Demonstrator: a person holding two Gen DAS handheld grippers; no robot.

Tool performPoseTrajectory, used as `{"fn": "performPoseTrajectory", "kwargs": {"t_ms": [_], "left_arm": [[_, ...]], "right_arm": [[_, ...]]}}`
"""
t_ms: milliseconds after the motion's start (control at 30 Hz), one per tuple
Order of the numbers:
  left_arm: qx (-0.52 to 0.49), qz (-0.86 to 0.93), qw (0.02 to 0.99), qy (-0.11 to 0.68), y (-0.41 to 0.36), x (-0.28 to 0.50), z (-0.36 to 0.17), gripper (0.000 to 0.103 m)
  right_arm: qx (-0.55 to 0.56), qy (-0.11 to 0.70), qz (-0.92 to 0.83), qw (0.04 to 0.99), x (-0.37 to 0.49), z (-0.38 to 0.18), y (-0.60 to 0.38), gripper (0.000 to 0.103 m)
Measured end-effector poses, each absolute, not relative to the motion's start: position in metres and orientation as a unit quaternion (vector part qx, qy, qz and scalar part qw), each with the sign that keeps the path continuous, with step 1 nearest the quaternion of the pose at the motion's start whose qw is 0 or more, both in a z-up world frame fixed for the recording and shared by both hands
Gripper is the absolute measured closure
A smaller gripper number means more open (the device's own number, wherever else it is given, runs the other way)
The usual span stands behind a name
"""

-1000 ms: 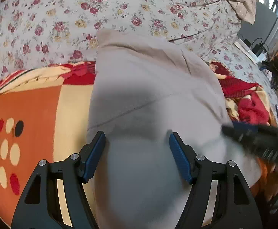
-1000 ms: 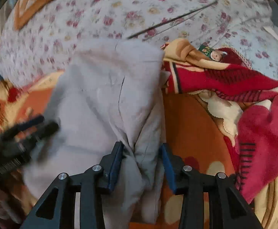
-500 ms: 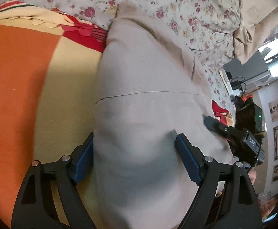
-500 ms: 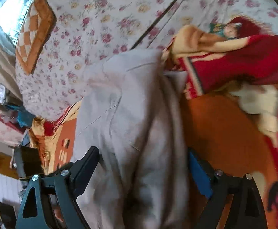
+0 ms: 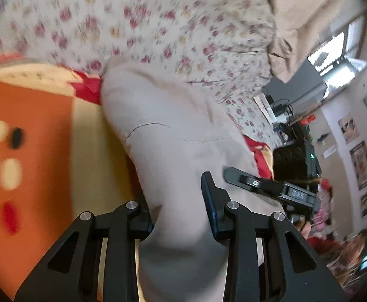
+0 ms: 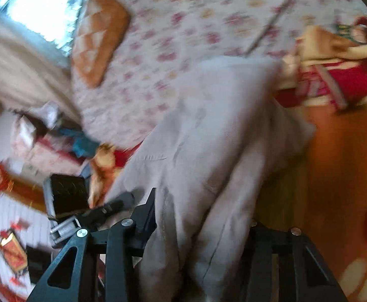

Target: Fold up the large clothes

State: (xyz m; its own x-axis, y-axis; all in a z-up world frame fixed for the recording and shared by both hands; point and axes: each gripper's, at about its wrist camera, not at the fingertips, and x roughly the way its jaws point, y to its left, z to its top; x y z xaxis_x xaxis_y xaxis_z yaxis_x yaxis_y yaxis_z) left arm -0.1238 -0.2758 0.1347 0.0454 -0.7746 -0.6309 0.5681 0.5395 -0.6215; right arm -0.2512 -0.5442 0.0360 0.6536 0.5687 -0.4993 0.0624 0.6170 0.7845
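Beige garment (image 5: 173,136) bunched since earlier frame; left hand-held gripper (image 5: 177,201) and right hand-held gripper (image 6: 201,216) closing, clamped on it (blurred).

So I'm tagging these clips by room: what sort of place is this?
Most likely a lived-in bedroom: a floral bedsheet and orange patterned blanket lie under the beige garment, with framed pictures on the wall.

Little can be read. In the left wrist view, the black body of the right hand-held gripper (image 5: 271,187) carries a small raised marking on its side that seems to read "DAS", though the letters are too blurred to be sure. The framed pictures on the wall (image 5: 361,166) are too small to show any words. Everything in the right wrist view is blurred.
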Motion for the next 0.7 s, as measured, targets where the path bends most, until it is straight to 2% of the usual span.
{"fn": "performPoseTrajectory", "kwargs": {"t_ms": [133,200,300,400,467,500,700], "left_arm": [[-0.061,-0.442,0.735,0.511,-0.232,-0.152,0.140,0.073],[-0.044,-0.405,0.730,0.549,-0.220,-0.159,0.113,0.071],[-0.045,-0.360,0.727,0.583,-0.207,-0.160,0.080,0.057],[-0.076,-0.339,0.749,0.565,-0.191,-0.157,0.090,0.056],[-0.079,-0.323,0.776,0.536,-0.185,-0.155,0.107,0.047],[-0.078,-0.316,0.785,0.527,-0.186,-0.155,0.111,0.039],[-0.011,-0.278,0.816,0.506,-0.219,-0.160,0.108,0.038]], "right_arm": [[0.394,0.407,0.195,0.800,-0.257,0.042,-0.501,0.059],[0.380,0.451,0.170,0.789,-0.260,0.025,-0.483,0.049],[0.337,0.492,0.114,0.795,-0.267,0.013,-0.475,0.043],[0.339,0.460,0.082,0.817,-0.282,0.038,-0.487,0.043],[0.333,0.421,0.068,0.841,-0.292,0.061,-0.494,0.043],[0.328,0.410,0.066,0.848,-0.292,0.071,-0.494,0.043],[0.310,0.409,0.104,0.852,-0.243,0.083,-0.448,0.043]]}}
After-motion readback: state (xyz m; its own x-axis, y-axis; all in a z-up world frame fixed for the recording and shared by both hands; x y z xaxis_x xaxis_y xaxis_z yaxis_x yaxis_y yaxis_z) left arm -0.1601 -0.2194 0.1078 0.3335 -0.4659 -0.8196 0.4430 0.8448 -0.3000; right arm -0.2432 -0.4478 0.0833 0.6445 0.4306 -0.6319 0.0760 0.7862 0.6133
